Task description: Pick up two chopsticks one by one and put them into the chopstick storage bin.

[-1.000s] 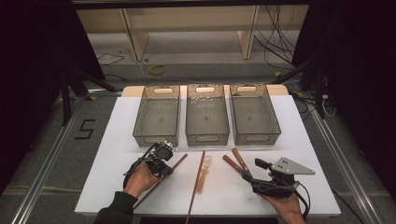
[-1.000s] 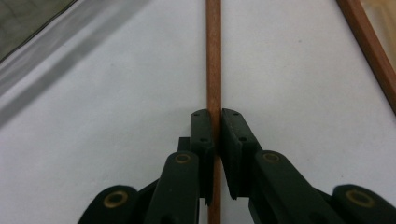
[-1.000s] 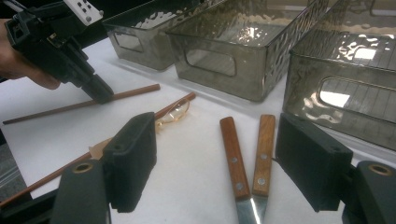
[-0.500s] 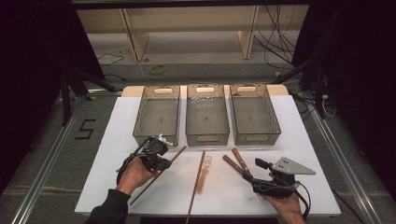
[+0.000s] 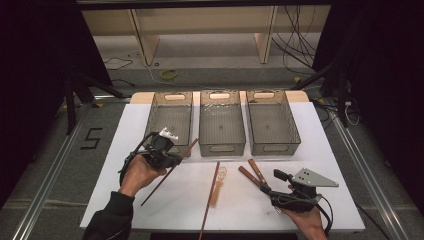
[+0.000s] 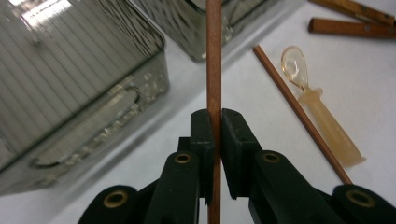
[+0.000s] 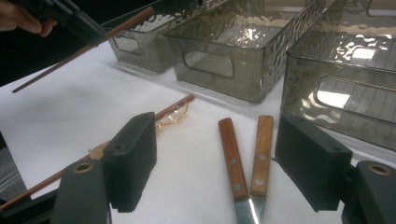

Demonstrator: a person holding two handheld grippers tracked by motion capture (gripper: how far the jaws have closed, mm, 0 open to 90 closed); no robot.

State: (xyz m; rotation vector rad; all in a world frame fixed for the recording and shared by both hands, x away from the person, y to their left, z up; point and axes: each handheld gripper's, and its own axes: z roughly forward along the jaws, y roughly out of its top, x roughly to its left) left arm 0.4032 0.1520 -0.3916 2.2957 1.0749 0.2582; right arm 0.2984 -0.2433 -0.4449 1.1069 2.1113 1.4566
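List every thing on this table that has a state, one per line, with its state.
Left gripper: shut on the reddish-brown wooden chopstick.
Reddish-brown wooden chopstick: gripped, lifted off the white table, tilted.
Right gripper: open, holding nothing.
Second brown chopstick: lying flat.
Translucent amber plastic spoon: lying flat beside it.
Two wooden-handled knives: lying side by side.
Three clear grey plastic bins: upright, empty.

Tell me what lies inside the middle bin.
The middle bin looks empty: its ribbed floor shows through from the high view. The near corners, behind the patterned front wall, are hard to read.
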